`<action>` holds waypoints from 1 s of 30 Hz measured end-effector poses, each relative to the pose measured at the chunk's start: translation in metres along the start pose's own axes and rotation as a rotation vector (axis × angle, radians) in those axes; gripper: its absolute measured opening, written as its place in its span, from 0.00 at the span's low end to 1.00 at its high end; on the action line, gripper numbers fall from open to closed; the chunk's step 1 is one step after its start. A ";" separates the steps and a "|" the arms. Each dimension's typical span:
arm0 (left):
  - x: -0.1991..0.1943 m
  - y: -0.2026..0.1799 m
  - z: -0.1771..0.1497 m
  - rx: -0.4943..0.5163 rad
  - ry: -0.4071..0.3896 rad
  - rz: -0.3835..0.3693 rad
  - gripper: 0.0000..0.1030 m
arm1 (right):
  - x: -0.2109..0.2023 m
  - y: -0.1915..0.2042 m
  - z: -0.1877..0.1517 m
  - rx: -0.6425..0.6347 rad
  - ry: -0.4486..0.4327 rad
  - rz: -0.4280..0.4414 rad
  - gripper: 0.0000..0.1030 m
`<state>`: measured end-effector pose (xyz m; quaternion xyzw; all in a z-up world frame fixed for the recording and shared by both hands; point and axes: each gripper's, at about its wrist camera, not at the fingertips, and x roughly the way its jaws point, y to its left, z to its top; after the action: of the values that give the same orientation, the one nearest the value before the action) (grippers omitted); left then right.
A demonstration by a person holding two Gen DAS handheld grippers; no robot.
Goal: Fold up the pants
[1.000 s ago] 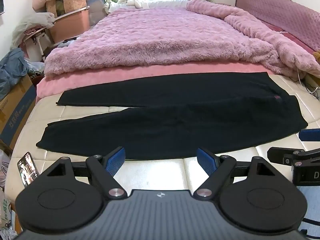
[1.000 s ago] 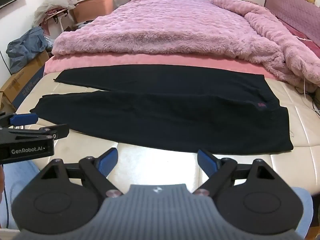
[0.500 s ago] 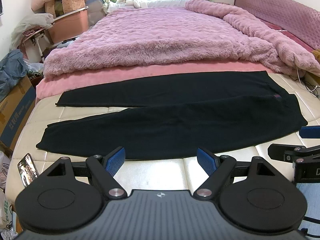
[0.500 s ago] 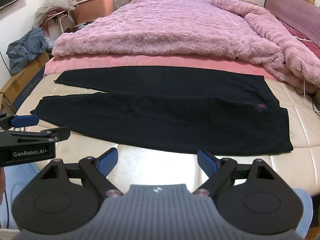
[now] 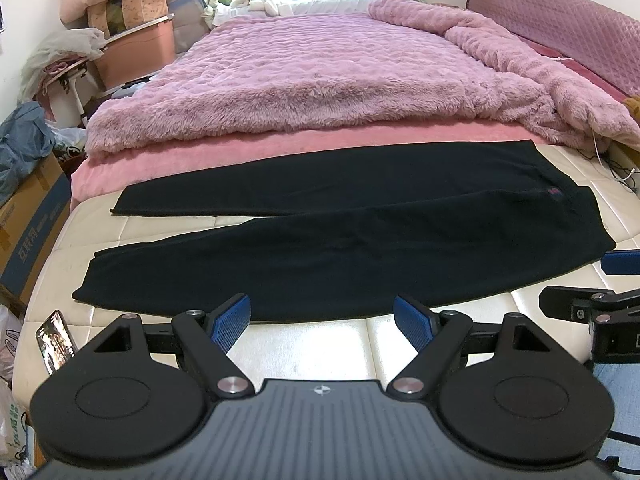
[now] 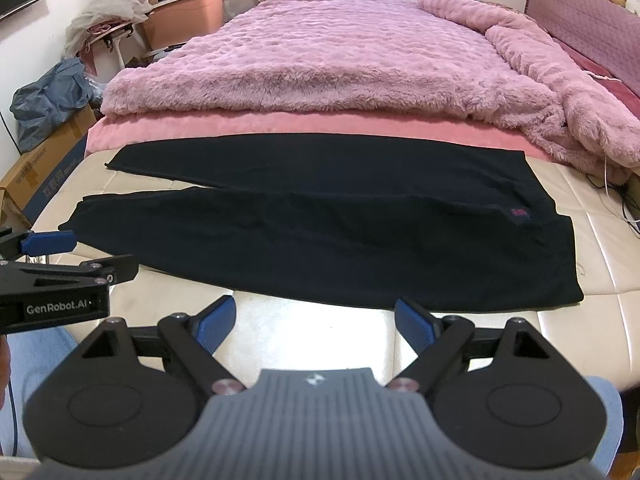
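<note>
Both grippers, left gripper (image 5: 322, 318) marked "GenRobot.AI" and right gripper (image 6: 314, 322), hold jaws wide before the black pants (image 5: 320, 256).

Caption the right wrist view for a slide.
Open right tongs hover short of black pants spread flat on the bed, legs apart.

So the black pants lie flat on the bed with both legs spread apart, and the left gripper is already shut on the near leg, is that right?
Not quite. The left gripper is open and holds nothing; it sits short of the pants, over bare mattress, as the left wrist view shows. The rest stands: the black pants lie flat on the bed with the legs spread apart.
</note>
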<state>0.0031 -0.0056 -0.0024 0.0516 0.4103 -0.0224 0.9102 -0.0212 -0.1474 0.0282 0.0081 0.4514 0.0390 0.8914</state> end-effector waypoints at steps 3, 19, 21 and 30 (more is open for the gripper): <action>0.000 -0.001 0.000 0.003 0.003 0.002 0.92 | 0.000 0.000 0.000 0.001 0.001 -0.001 0.80; 0.002 -0.003 0.001 0.010 0.009 0.006 0.92 | 0.001 0.000 -0.001 0.006 0.006 0.001 0.80; 0.002 -0.003 0.001 0.010 0.009 0.006 0.92 | 0.002 0.001 -0.001 0.007 0.007 0.000 0.80; 0.002 -0.003 0.001 0.010 0.009 0.007 0.92 | 0.002 0.001 -0.001 0.007 0.007 0.000 0.80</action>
<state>0.0052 -0.0087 -0.0036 0.0576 0.4143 -0.0211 0.9081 -0.0211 -0.1466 0.0257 0.0111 0.4547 0.0372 0.8898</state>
